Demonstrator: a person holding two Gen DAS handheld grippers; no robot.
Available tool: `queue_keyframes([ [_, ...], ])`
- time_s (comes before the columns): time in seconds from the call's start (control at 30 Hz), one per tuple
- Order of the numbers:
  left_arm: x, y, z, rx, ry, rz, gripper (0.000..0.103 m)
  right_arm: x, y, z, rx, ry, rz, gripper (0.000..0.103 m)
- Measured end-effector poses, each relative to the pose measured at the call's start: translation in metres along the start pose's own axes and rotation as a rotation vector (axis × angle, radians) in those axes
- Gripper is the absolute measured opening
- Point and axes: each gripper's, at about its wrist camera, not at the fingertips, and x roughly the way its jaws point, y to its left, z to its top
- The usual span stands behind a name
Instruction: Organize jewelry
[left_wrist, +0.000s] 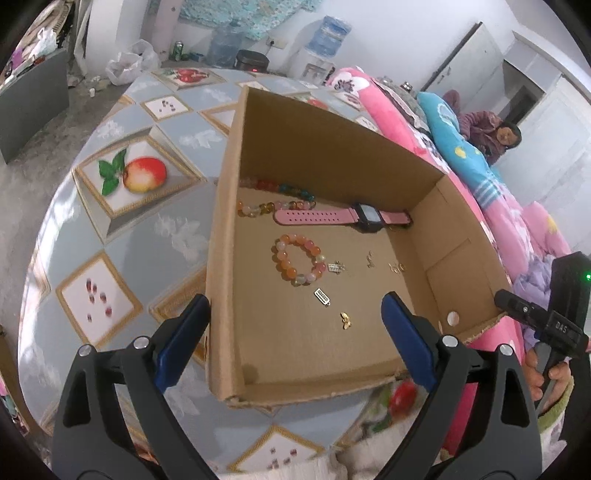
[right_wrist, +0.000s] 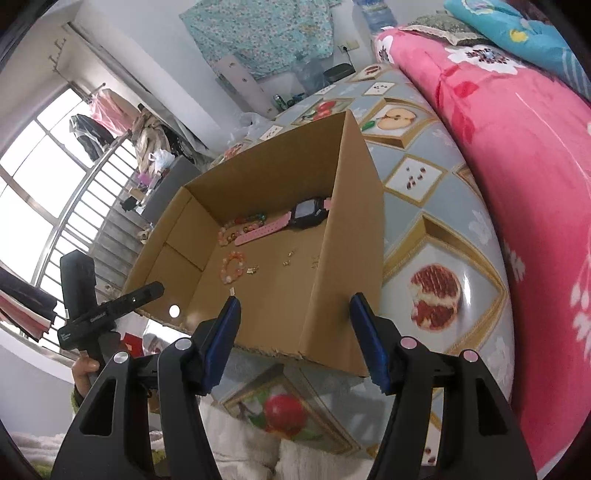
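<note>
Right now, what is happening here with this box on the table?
A person holds a gripper in each hand over an open cardboard box on a table. Both the left gripper and the right gripper are open and hold nothing. Inside the box lie a pink watch, a round bead bracelet, more bead bracelets along the far wall, and several small gold pieces. Nothing is being picked up yet.

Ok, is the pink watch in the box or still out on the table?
In. The pink watch lies flat on the cardboard box floor by the far wall, beside the bead bracelets.
</note>
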Motion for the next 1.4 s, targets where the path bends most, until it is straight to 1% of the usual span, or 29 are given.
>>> queue_keyframes([
  [0.17,-0.006,-0.006,-0.021,0.014,0.018,0.002,0.089,-0.007,-0.007,-0.014,0.014,-0.007,0.004,0.061],
  [0.3,-0.001,-0.009,-0.033,0.002,0.033,0.000,0.089,-0.003,-0.016,-0.014,0.034,-0.002,-0.009,0.061],
  [0.47,0.001,-0.016,-0.035,0.012,0.021,0.023,0.089,-0.004,-0.018,-0.010,0.036,-0.009,-0.015,0.061],
  [0.8,0.000,-0.016,-0.041,0.007,0.012,0.040,0.089,-0.006,-0.011,-0.024,0.014,-0.022,-0.043,0.061],
  [0.9,0.001,-0.015,-0.040,0.016,0.010,0.036,0.090,-0.006,-0.015,-0.024,0.028,-0.026,-0.028,0.061],
  [0.97,-0.001,-0.013,-0.041,0.026,0.002,0.021,0.090,-0.008,-0.018,-0.025,0.046,-0.031,-0.011,0.061],
  [1.03,-0.009,-0.011,-0.045,0.030,-0.034,0.007,0.090,-0.014,-0.018,-0.028,0.051,-0.045,-0.023,0.061],
  [1.1,-0.023,-0.011,-0.051,0.050,-0.090,0.019,0.090,-0.022,-0.017,-0.033,0.034,-0.075,-0.066,0.061],
  [1.2,-0.049,-0.014,-0.064,0.080,-0.175,0.046,0.091,-0.039,-0.011,-0.046,-0.010,-0.131,-0.125,0.072],
  [1.23,-0.054,-0.015,-0.067,0.083,-0.188,0.057,0.091,-0.044,-0.007,-0.052,-0.030,-0.148,-0.149,0.074],
  [1.3,-0.068,-0.018,-0.075,0.076,-0.224,0.099,0.091,-0.048,-0.002,-0.060,-0.050,-0.158,-0.176,0.076],
  [1.37,-0.075,-0.022,-0.082,0.064,-0.242,0.142,0.093,-0.050,0.006,-0.071,-0.075,-0.160,-0.193,0.080],
  [1.4,-0.079,-0.025,-0.084,0.053,-0.253,0.188,0.093,-0.050,0.011,-0.075,-0.089,-0.162,-0.214,0.083],
])
